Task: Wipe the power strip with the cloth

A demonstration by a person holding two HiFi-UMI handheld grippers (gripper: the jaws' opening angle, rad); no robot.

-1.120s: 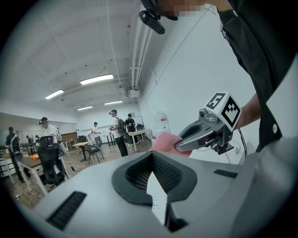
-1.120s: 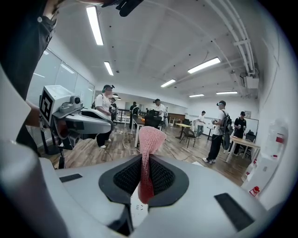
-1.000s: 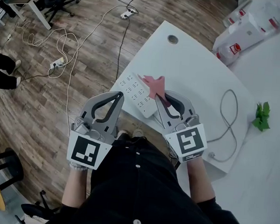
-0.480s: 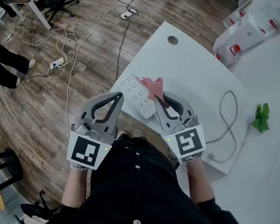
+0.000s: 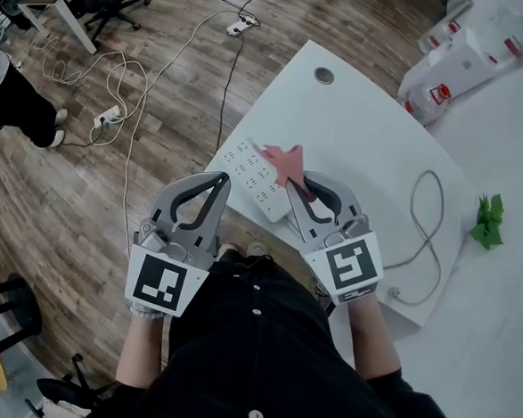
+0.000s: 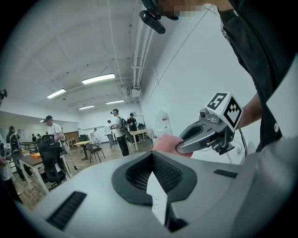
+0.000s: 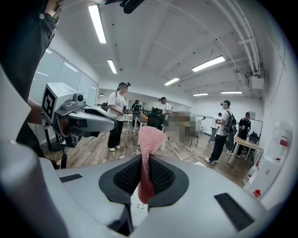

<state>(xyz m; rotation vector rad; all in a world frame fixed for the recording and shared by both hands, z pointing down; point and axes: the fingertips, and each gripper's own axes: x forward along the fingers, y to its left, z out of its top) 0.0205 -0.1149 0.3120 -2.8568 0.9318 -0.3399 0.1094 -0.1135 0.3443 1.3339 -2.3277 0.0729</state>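
Pink cloth (image 5: pixel 285 161) clamped in right hand-held gripper (image 5: pixel 297 185); left hand-held gripper (image 5: pixel 221 178) closed; power strip (image 5: pixel 246 170) runs far-left to near-right.

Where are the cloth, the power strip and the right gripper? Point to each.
cloth (image 5: pixel 285 162), head view, middle of the pink fabric.
power strip (image 5: pixel 249 170), head view, its socket face.
right gripper (image 5: pixel 296 186), head view, jaw tips, shut on the cloth.

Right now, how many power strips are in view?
3 power strips: one on the table, two on the floor, one at left, one near the top. More may be hidden.
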